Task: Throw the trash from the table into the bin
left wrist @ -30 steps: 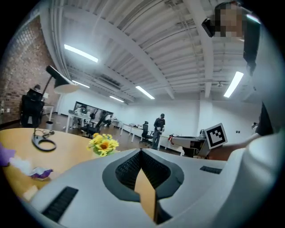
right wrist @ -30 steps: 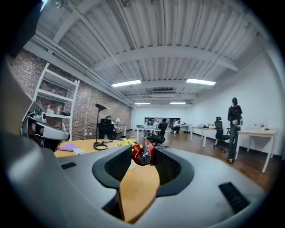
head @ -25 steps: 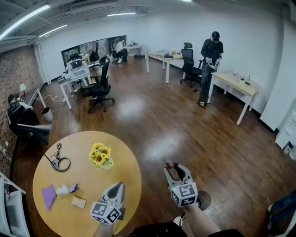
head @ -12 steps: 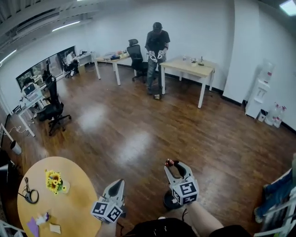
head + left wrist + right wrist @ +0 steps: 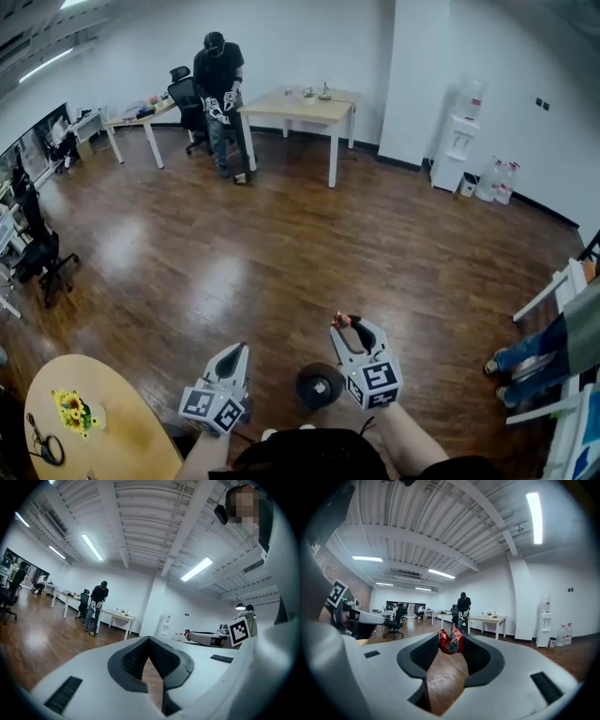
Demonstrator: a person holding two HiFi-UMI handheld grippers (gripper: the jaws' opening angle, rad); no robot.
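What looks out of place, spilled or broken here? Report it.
Nothing stands out. The crumpled red wrapper is pinched in the right claw, the left claw is shut and empty, and the table by the far wall stands level.

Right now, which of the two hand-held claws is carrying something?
The right gripper: a crumpled red wrapper is pinched between its jaw tips. The left gripper has its jaws shut together with nothing between them.

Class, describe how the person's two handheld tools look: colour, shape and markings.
The left tool and right tool are light grey shells tapering to two jaws lined with dark ribbed pads. Each carries a cube of black-and-white square markers.
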